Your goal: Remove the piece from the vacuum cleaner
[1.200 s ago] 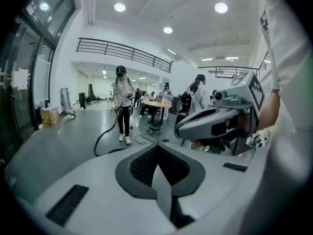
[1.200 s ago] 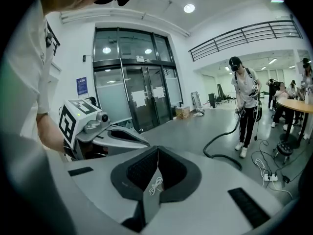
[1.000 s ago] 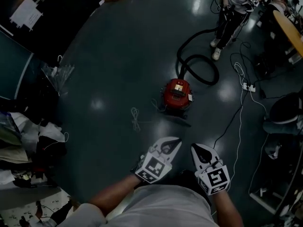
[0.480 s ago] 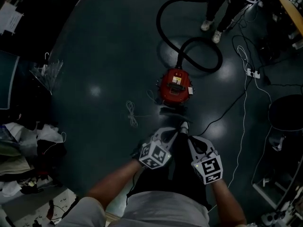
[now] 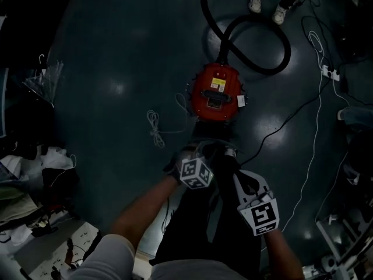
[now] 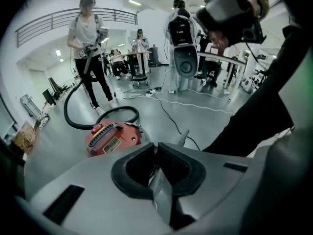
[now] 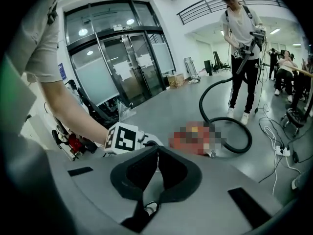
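The red vacuum cleaner (image 5: 217, 92) stands on the dark floor, with its black hose (image 5: 256, 37) looping away behind it. In the left gripper view the vacuum (image 6: 112, 138) lies just beyond my jaws. My left gripper (image 5: 204, 149) hovers just short of the vacuum's near end, shut with nothing between its jaws. My right gripper (image 5: 238, 177) hangs lower and further back, also shut and empty. In the right gripper view the left gripper's marker cube (image 7: 122, 137) shows ahead, with the hose (image 7: 208, 94) past it.
Another person (image 6: 90, 48) stands behind the vacuum holding the hose's far end; their shoes (image 5: 254, 3) show at the top. A white cord (image 5: 154, 127) lies left of the vacuum, a power strip (image 5: 329, 72) and cables to the right, clutter (image 5: 35, 168) at the far left.
The vacuum has come much closer and lower in the head view. Both grippers have moved toward it, the left one further ahead than the right. Both jaws stay shut.
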Available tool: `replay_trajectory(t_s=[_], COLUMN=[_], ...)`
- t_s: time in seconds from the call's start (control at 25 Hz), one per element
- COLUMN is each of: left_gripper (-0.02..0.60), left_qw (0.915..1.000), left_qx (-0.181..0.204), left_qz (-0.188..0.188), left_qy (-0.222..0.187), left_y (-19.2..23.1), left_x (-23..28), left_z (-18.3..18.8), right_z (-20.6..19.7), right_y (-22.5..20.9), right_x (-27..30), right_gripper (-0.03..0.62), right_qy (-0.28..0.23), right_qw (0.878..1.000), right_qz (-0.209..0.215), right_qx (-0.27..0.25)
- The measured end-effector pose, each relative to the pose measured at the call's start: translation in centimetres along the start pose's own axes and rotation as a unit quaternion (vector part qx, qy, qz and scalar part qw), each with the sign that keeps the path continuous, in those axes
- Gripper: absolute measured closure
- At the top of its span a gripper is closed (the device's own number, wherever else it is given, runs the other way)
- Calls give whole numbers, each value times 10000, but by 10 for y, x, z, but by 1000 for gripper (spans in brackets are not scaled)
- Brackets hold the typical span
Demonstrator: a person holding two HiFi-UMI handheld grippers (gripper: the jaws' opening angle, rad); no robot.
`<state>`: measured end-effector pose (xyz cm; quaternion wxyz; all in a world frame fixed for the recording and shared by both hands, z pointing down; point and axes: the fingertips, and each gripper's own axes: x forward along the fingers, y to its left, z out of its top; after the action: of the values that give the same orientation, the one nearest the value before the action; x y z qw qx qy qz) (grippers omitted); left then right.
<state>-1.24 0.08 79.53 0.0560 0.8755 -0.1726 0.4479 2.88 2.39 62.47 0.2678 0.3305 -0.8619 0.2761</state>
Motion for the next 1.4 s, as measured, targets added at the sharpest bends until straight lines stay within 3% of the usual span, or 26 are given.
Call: replay_trajectory(t_s=[0.08,0.24,0.48,0.72,0.84,1.08,1.24,1.4], left_gripper=[562,465,437,440,535,554,554,555], left_qw=[9996,9980,9895,9803,9785,9772,9694,9675], left_qx=[199,351,927,1453,1524,1522,1763,1708], left_qz=[-126,-301,-668,-441,-382,-616,-984,-1246], left_qy=[161,430,888,1263,1338,1343,1393,1386], left_y=[-4,-14,-27,-22,-22,-33,-42,-41], left_x=[31,72,105,122,123,117,117,116], left_z=[-17,-47,-82,-101,-102,-105,-108,-108], right_z=[-11,-30,-32,-33,-36,-36,-34,-35], right_y=[-10,-19,-30,-35,-36,-33,-31,-28], right_x=[9,17,21,24,25,21,20,20], right_gripper=[577,577,577,577,577,577,577,577], right_qy=[-34,-68,-201,-201,-182,-145,-145,-146], right_qw=[10000,9998,9995,9993,9993,9994,9993,9991], right_qz=[36,79,70,62,49,35,42,23], right_qx=[30,142,216,303,313,328,333,387])
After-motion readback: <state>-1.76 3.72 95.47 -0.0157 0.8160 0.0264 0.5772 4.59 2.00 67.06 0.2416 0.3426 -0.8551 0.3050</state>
